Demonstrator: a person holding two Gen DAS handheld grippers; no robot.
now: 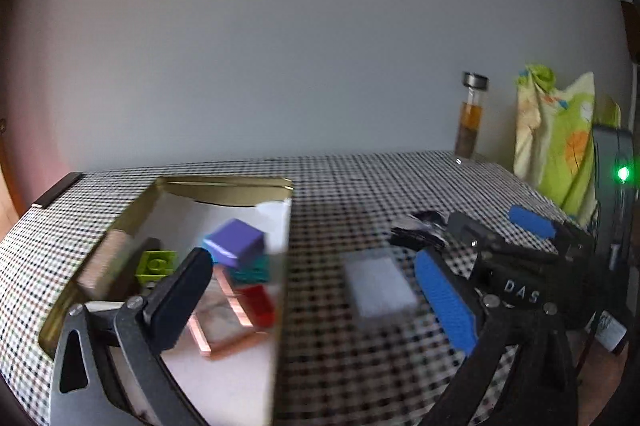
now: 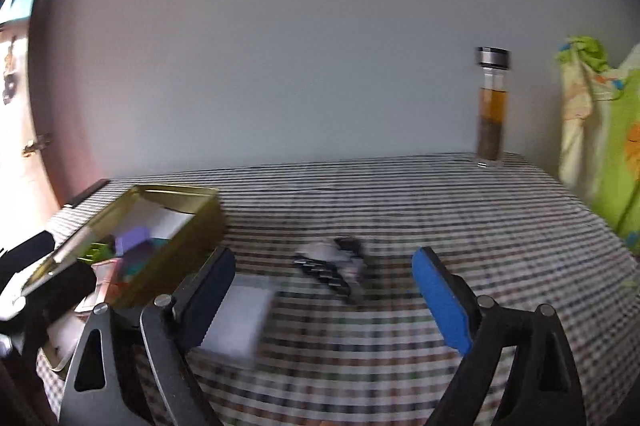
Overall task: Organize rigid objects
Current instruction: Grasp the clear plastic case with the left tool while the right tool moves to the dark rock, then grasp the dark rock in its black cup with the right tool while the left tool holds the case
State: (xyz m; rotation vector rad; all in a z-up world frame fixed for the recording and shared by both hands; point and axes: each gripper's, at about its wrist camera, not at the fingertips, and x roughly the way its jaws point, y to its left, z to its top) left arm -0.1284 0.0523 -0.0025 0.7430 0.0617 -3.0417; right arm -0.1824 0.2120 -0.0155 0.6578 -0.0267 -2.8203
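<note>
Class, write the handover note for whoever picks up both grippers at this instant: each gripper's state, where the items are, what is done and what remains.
Left gripper: open, empty, jaws wide.
Right gripper: open, empty, jaws wide.
Gold tin sits at the left of the checked table. Already inside: purple block, green brick, teal piece, red piece and a copper-edged tile.
Still out on the cloth: a white flat block beside the tin and a black and white clutter further right; blur hides what that is.
Left to do: tin the white block, then the clutter.
</note>
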